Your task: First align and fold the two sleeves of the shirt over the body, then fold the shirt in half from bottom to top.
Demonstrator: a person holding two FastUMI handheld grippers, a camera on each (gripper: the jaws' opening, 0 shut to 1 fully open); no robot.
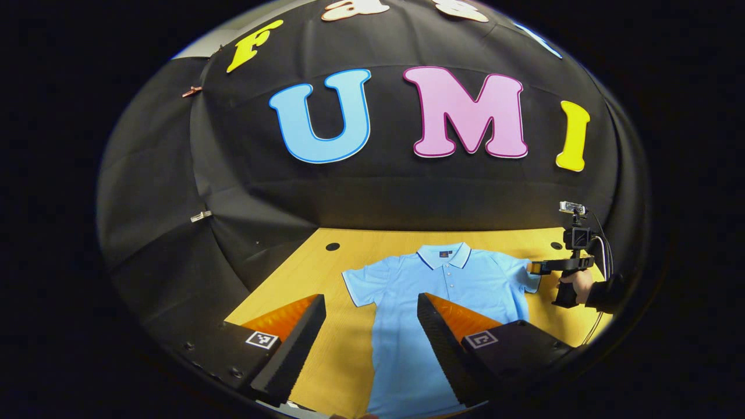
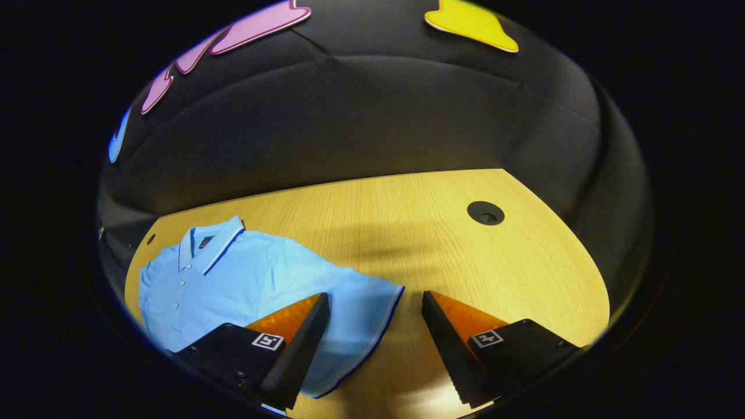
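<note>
A light blue polo shirt [image 1: 448, 291] lies flat and face up on the wooden table [image 1: 349, 349], with its collar [image 1: 444, 254] at the far side and both short sleeves spread out. My left gripper [image 1: 372, 302] hovers open over the shirt's lower body and the sleeve [image 1: 364, 282] on the left. In the left gripper view, a hand [image 1: 576, 282] holds my right gripper [image 1: 532, 267] at the other sleeve's cuff. In the right gripper view, my right gripper [image 2: 375, 298] is open, and the dark-trimmed cuff of that sleeve [image 2: 361, 302] lies between its fingers, low over the table [image 2: 495, 267].
Round cable holes sit in the table near its far corners [image 1: 332, 246] [image 2: 485, 213]. The black cloth wall rises close behind the table's far edge, with metal clips [image 1: 201, 216] on the left. Bare wood stretches to the right of the shirt in the right gripper view.
</note>
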